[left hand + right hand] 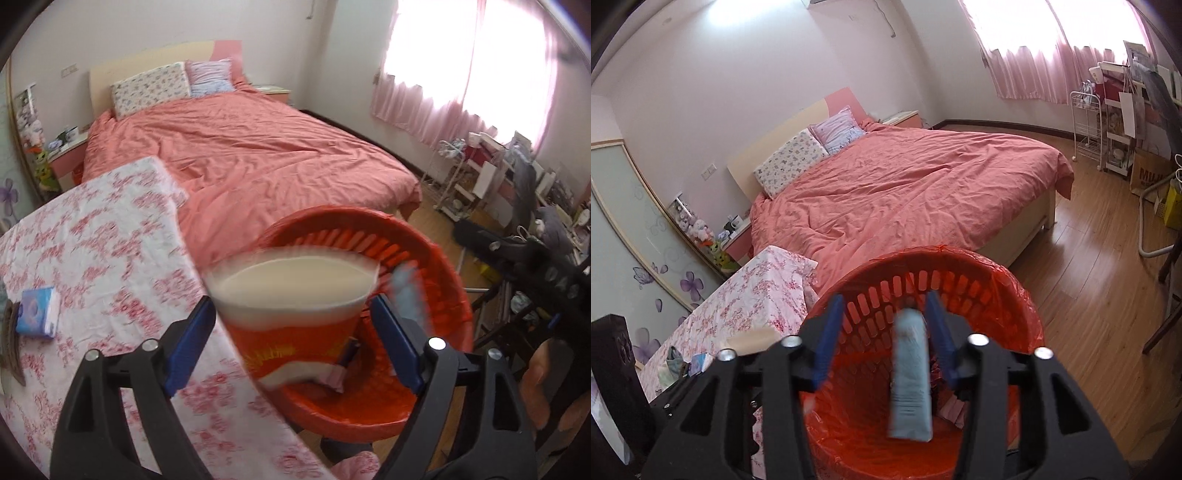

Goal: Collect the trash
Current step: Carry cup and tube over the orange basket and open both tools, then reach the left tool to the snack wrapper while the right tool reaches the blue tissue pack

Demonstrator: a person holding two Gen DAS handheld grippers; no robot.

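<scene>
My left gripper (291, 347) stands wide open, blue pads (190, 347) apart, with a blurred red-and-white cup (295, 306) between them; whether a pad touches the cup I cannot tell. The cup is tilted, mouth toward the camera, over the near rim of the basket. My right gripper (882, 341) is likewise spread, its blue pads (827, 341) on either side of a pale blue tube (910, 376) without closing on it; the tube is motion-blurred, upright, inside the basket's mouth.

Room, large to small:
- Bed (916, 192) with salmon-pink cover fills the middle of both views; a floral pillow (792, 162) and a striped pillow (838, 129) lean at the headboard.
- Wooden floor (1089, 280) to the right of the bed; pink curtains (1034, 55) over a bright window.
- Table with red-floral cloth (103, 251), just beside the bed's foot end, on my left.
- Red slotted basket (1015, 291) lined with a red bag, just beside the table's edge, below both grippers. Pinkish scraps (951, 408) lie at its bottom.
- White wire rack (1087, 125) by the far wall.
- Blue-and-white tissue packet (38, 312) flat on the cloth, well apart from the basket.
</scene>
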